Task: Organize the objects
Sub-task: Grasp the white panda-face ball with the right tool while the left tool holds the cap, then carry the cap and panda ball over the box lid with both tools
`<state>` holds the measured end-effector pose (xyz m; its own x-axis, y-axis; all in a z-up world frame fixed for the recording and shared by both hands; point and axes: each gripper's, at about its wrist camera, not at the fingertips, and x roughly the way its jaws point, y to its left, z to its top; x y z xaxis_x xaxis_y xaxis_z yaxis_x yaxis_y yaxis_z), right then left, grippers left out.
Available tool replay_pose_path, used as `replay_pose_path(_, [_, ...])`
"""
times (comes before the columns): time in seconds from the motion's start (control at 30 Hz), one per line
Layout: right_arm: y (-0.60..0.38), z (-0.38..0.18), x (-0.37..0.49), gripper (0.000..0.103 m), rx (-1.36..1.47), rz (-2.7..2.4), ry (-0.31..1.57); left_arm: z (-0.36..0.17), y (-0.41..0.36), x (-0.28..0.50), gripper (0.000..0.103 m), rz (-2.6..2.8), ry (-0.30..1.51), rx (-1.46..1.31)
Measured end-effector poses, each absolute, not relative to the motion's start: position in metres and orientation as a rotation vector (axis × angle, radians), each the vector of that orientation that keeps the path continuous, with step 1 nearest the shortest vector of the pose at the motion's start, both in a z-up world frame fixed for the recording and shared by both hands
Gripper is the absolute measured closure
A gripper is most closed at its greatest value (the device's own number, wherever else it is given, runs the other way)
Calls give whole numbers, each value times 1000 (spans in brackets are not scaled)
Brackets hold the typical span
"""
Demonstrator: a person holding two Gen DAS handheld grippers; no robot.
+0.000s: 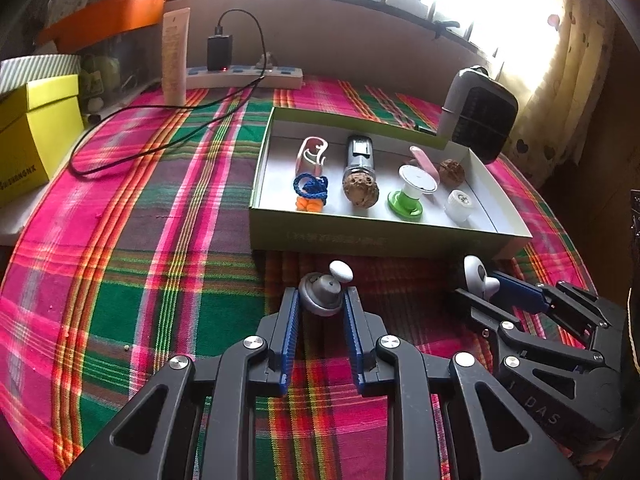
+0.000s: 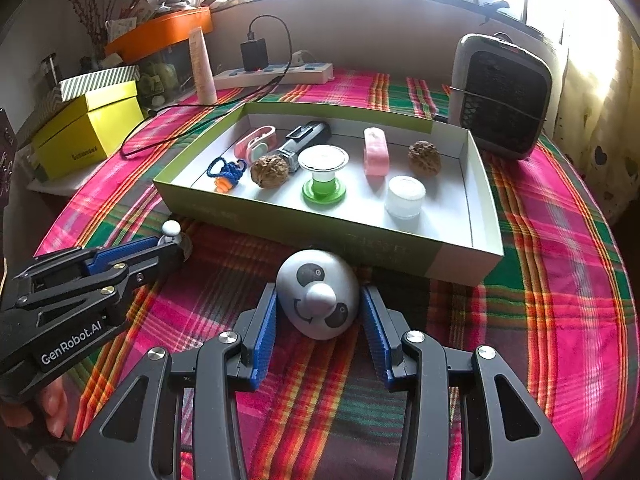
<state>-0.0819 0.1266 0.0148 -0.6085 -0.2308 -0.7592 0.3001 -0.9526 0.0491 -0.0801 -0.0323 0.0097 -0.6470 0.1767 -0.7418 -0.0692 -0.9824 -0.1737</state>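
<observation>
A shallow green-and-white box (image 1: 384, 238) (image 2: 460, 258) on the plaid cloth holds a blue cord, two walnuts, a green spool, a pink clip, a white cap and a dark tube. My left gripper (image 1: 321, 300) (image 2: 176, 246) is closed around a small silver knob with a white tip (image 1: 326, 294) in front of the box. My right gripper (image 2: 319, 310) (image 1: 486, 294) straddles a white egg-shaped panda toy (image 2: 318, 292) on the cloth, with small gaps between its blue pads and the toy.
A small heater (image 2: 502, 96) stands behind the box on the right. A power strip (image 1: 244, 76) with a charger and black cable, a cream tube (image 1: 175, 56), a yellow box (image 1: 36, 136) and an orange-lidded bin lie at the back left.
</observation>
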Motion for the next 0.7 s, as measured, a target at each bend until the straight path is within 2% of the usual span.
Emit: replay_pose_path(0.7, [138,18,-77,61,1174,-2583,85,11,-22,-78,85,2705,-172,-1248])
